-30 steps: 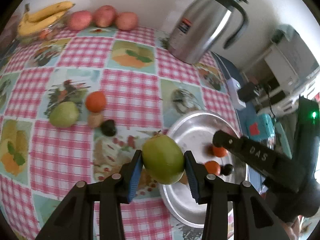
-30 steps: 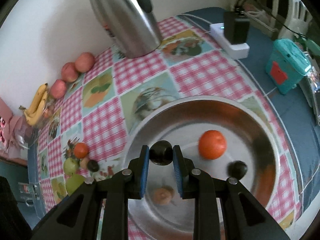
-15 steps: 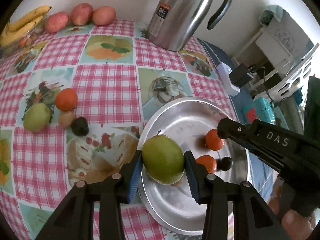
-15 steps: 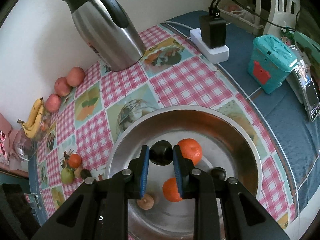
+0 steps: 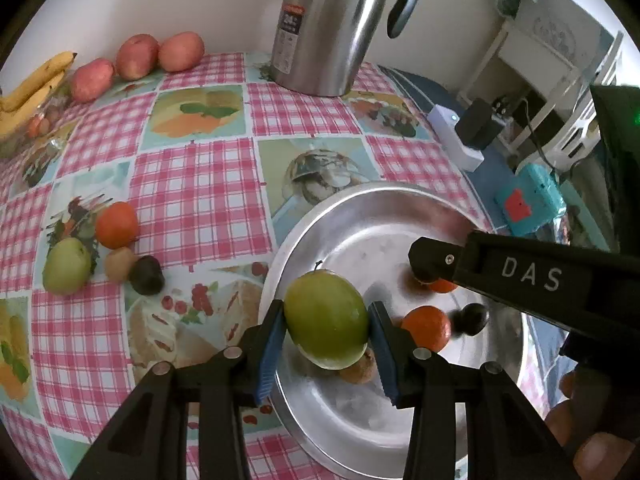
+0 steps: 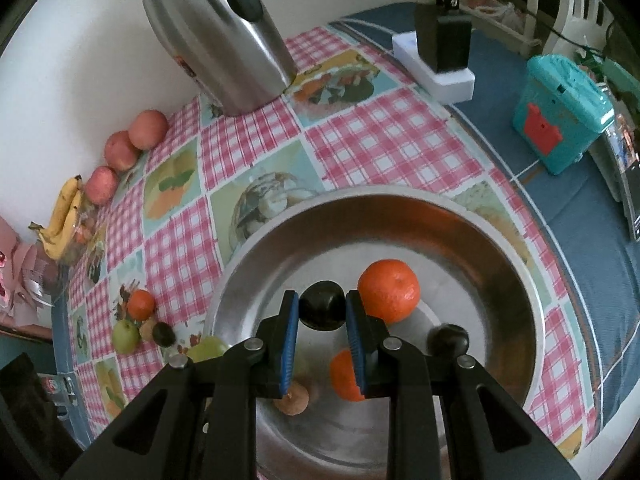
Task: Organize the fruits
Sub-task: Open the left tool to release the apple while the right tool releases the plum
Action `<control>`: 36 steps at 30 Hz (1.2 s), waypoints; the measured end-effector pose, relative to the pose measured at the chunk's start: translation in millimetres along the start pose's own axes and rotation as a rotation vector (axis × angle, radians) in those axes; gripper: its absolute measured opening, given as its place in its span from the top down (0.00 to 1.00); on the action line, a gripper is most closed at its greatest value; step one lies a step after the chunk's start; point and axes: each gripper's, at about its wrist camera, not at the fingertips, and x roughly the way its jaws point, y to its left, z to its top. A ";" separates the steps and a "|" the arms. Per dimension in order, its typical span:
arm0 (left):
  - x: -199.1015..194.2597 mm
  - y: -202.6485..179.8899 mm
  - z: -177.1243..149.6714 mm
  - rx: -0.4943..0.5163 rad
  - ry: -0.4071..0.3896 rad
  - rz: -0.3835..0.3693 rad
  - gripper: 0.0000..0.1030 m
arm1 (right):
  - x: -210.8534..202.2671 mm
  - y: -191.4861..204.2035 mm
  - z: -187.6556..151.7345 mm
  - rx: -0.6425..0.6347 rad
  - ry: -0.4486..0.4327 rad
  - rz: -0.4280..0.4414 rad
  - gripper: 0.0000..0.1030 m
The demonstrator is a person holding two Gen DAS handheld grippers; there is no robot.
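My left gripper [image 5: 326, 334] is shut on a large green fruit [image 5: 326, 324] and holds it over the near left rim of the round metal plate [image 5: 312, 232]. My right gripper [image 6: 322, 312] is shut on a small dark plum [image 6: 322, 311] above the plate's middle [image 6: 360, 204]. In the plate lie two oranges [image 6: 389, 291] [image 6: 344, 376], another dark plum [image 6: 448, 340] and a small brown fruit [image 6: 294, 398]. On the checked cloth to the left sit an orange [image 5: 117, 225], a green fruit [image 5: 66, 266], a brown fruit [image 5: 119, 264] and a dark fruit [image 5: 147, 275].
A steel jug [image 5: 332, 28] stands at the back by the wall. Three red apples [image 5: 136, 56] and bananas [image 5: 32, 84] line the far left. A white power strip with a black adapter [image 5: 460, 140] and a teal box [image 5: 532, 200] lie right of the plate.
My left gripper has carried the green fruit rightwards, from over the cloth to over the plate's rim, and has rolled a little. The right gripper keeps its hold on the plum above the plate.
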 end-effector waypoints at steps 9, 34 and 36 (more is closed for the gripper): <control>6.2 -2.4 -2.7 0.015 0.014 0.009 0.57 | 10.9 3.3 -3.6 -0.007 0.037 -0.003 0.75; 1.9 -3.6 -1.3 0.014 0.009 -0.001 0.54 | 4.2 2.5 0.4 -0.014 0.025 -0.004 0.61; -0.4 -4.3 -0.6 0.016 0.005 -0.004 0.54 | 2.1 3.2 0.9 -0.016 0.018 -0.002 0.61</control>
